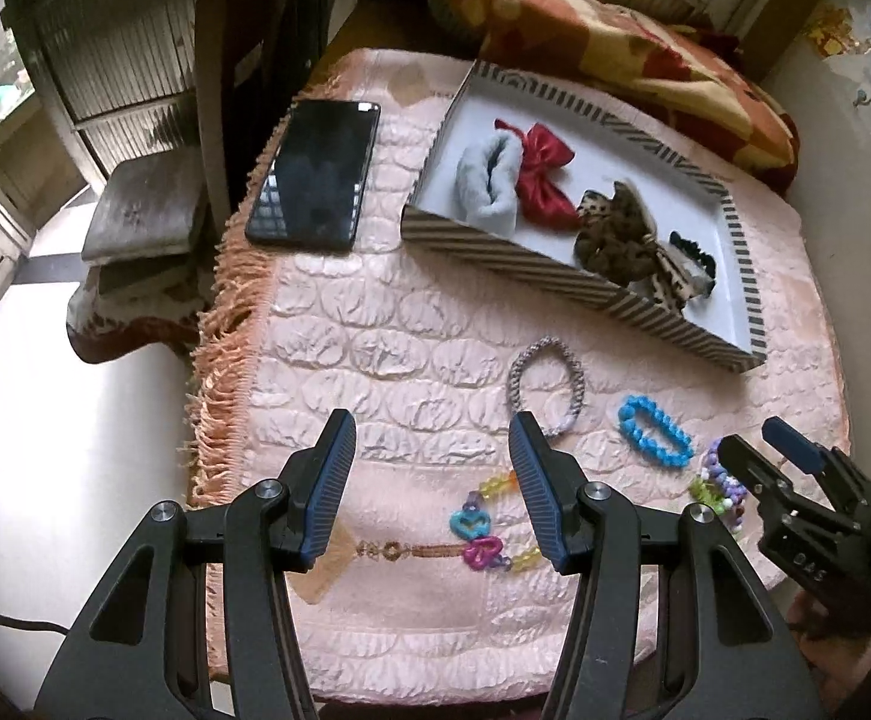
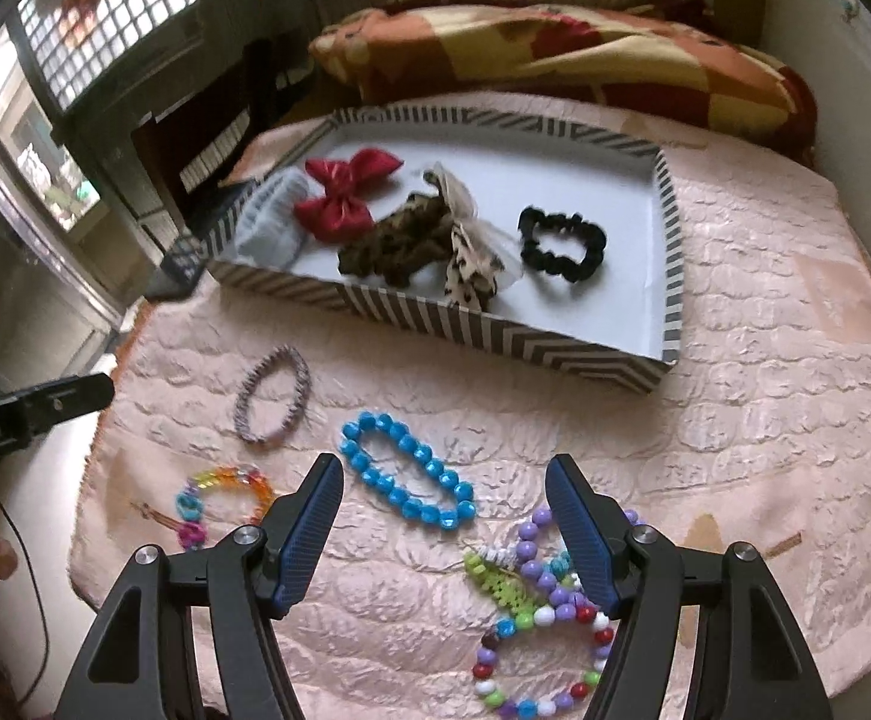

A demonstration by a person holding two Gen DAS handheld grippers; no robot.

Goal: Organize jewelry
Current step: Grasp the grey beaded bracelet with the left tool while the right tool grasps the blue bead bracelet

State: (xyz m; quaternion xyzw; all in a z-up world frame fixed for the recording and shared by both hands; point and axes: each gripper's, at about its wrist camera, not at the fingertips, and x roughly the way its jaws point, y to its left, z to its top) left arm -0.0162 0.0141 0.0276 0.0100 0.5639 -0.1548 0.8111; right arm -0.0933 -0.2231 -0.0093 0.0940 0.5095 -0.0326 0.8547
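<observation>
Item: my left tool (image 1: 432, 483) gaping empty over the charm bracelet (image 1: 483, 531), my right tool (image 2: 444, 531) likewise above the blue bead bracelet (image 2: 408, 474)—both likely light, limp, slippery; pinch across one strand.

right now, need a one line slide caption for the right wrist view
Open right gripper above a blue bead bracelet and a multicolour bead bracelet on the pink quilt, striped tray behind.

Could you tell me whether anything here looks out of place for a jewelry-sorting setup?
A smartphone lies on the pink cloth left of the striped box, partly over the fringed edge. It is no jewelry. The bracelets lie loose but undamaged.
</observation>
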